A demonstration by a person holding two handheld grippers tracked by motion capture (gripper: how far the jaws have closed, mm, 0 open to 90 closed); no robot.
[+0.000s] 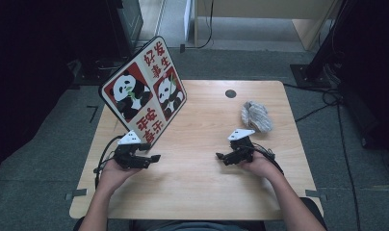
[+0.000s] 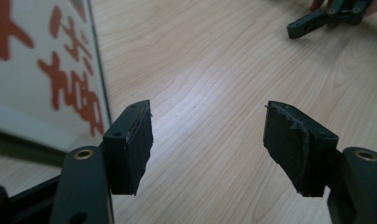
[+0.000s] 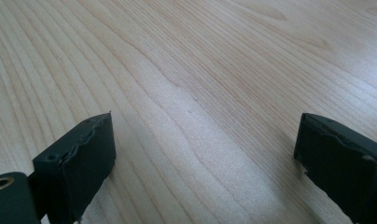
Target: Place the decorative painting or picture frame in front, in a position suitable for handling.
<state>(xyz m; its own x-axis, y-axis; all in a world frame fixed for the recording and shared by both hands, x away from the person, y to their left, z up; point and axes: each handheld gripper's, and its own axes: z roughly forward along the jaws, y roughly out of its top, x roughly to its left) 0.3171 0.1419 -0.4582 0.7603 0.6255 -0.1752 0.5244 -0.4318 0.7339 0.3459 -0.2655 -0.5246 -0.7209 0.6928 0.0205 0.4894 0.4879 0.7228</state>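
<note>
Grippers, two: left gripper (image 1: 154,158) and right gripper (image 1: 221,156), both wide open and empty; one panda board (image 1: 143,91); one crumpled bag (image 1: 256,116).

The right gripper (image 3: 203,158) is seen with its 2 black jaws spread wide over the bare wooden table (image 3: 200,70), nothing held between them.

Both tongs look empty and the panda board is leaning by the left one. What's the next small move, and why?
Probably ease the left tongs sideways toward the panda board and line the open jaws up with its lower edge. The board stands tilted on the table, right beside those tongs, and nothing sits between their pads. The right tongs are open too, over bare wood farther off.
</note>
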